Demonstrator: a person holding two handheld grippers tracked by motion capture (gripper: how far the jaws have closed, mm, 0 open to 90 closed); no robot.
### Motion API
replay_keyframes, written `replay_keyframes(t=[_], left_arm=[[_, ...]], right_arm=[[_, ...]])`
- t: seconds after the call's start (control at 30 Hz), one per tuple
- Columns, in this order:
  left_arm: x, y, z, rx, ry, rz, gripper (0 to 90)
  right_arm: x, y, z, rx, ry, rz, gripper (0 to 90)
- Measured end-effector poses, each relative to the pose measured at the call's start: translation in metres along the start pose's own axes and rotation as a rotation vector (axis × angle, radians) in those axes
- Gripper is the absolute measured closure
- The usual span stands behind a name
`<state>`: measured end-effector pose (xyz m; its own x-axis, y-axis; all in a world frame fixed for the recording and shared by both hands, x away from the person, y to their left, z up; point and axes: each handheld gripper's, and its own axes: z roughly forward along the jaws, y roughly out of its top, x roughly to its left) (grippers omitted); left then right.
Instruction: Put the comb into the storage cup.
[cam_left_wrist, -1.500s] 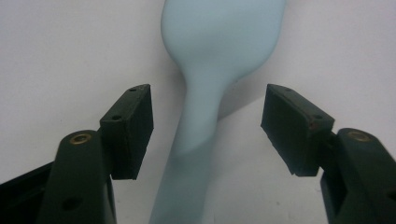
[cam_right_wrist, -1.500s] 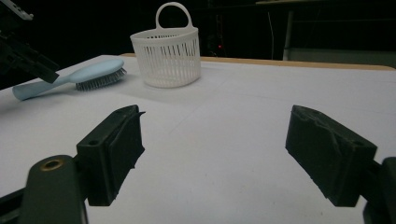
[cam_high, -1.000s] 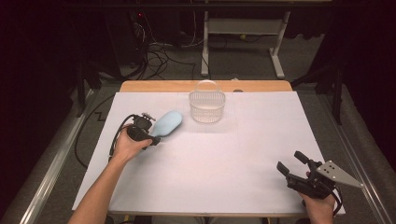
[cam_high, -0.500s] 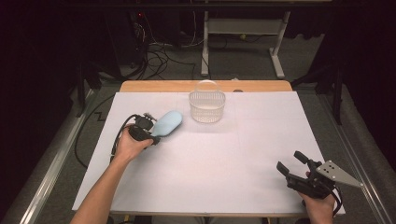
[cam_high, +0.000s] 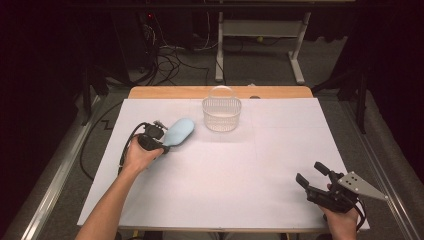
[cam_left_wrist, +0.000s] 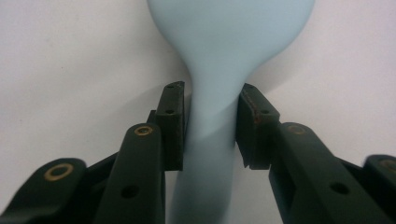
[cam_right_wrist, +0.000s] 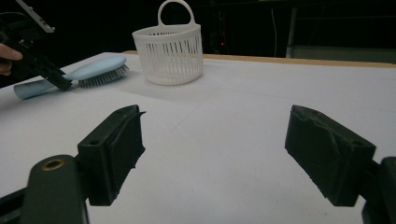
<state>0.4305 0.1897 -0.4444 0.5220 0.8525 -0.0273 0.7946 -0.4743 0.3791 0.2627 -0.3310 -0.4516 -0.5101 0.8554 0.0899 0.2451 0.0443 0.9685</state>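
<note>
The white table (cam_high: 220, 190) and both hands lie as they did a second ago, and the white slatted basket (cam_high: 221, 114) hasn't shifted. The left gripper (cam_high: 159, 142) has just been closing and now pinches the handle of the pale blue hairbrush (cam_high: 179, 131), which lies bristles-down just left of the basket. The right gripper (cam_high: 311, 176) rests wide apart, holding nothing. No writing is legible.

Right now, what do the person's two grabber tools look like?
Both are black with two chunky jaws. The left gripper has brass-ringed screw holes and a black cable looping from it. The right gripper carries a grey three-cornered plate. The forearms are bare, no sleeves.
</note>
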Motion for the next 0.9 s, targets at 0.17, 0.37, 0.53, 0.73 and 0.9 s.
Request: replay_keyframes(t=[0.17, 0.37, 0.53, 0.73, 0.9], left_arm=[[-0.001, 0.000, 0.000, -0.005, -0.003, 0.009, 68.7], [-0.002, 0.000, -0.001, -0.002, -0.002, 0.007, 69.0], [-0.003, -0.001, -0.003, -0.018, -0.005, 0.000, 69.1], [-0.003, -0.002, -0.008, -0.033, -0.020, -0.012, 69.2], [-0.002, -0.003, -0.011, -0.051, -0.022, -0.017, 69.2]], right_arm=[[0.000, 0.000, 0.000, 0.003, 0.000, 0.000, 19.7], [0.000, 0.000, 0.000, 0.006, 0.002, 0.001, 19.9], [0.000, 0.000, 0.000, 0.007, 0.004, 0.003, 20.0], [0.000, 0.000, 0.001, 0.008, 0.004, 0.000, 20.1], [0.000, 0.000, 0.001, 0.008, 0.006, 0.001, 20.3]])
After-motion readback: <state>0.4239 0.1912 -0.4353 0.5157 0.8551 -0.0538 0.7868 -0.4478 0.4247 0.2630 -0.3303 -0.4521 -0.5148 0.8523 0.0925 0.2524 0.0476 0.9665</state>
